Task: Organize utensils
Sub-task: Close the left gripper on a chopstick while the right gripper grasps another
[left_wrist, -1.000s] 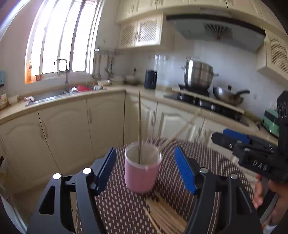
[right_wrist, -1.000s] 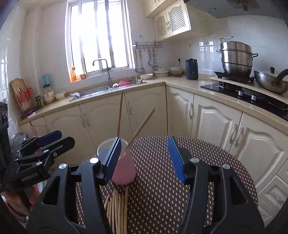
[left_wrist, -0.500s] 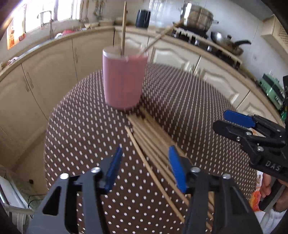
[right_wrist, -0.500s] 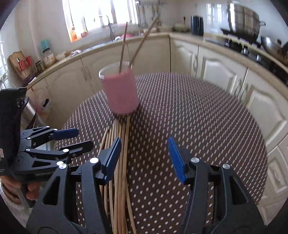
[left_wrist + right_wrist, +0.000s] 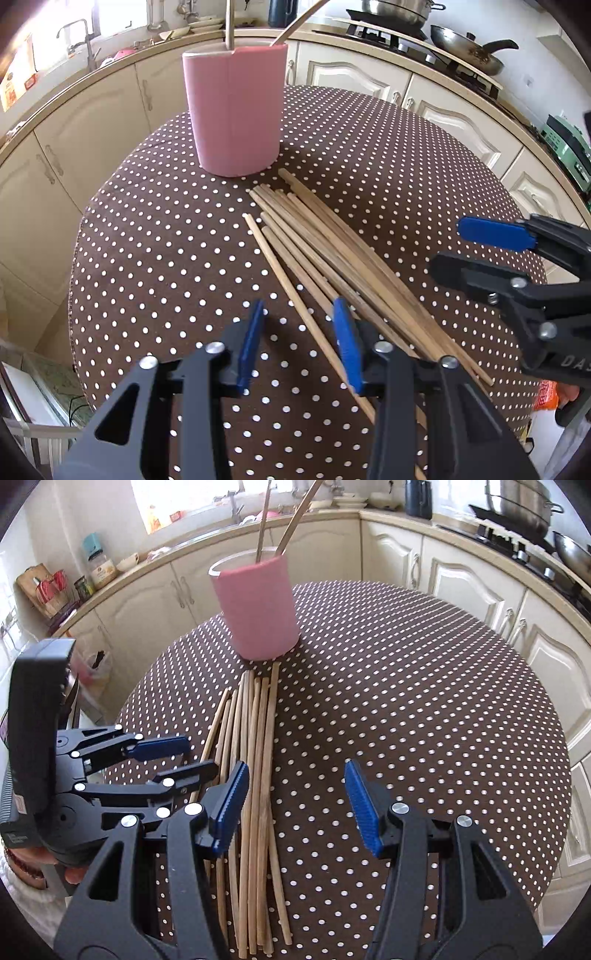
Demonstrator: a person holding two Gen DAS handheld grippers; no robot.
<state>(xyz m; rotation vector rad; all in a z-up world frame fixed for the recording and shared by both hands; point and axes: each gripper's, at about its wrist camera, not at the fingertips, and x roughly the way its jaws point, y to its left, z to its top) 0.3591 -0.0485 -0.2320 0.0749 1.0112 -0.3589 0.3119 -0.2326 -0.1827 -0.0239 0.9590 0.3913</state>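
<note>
Hovering low over the dotted tablecloth [image 5: 155, 258], the left gripper [image 5: 299, 343] has just been narrowing its jaws, and the outermost stick of the loose chopsticks [image 5: 332, 251] runs between the blue pads without either pad pressing it yet, so it holds nothing. The right gripper [image 5: 295, 805] sits at the bottom centre of its own view, jaws about half open and empty (a few sticks pass under its left pad). Only 2 chopsticks stand in the pink cup [image 5: 236, 110] at the upper centre of the frame, leaning out of its rim. Roughly 10 more lie fanned just below the cup's base. By my reckoning the sorting has barely started.
</note>
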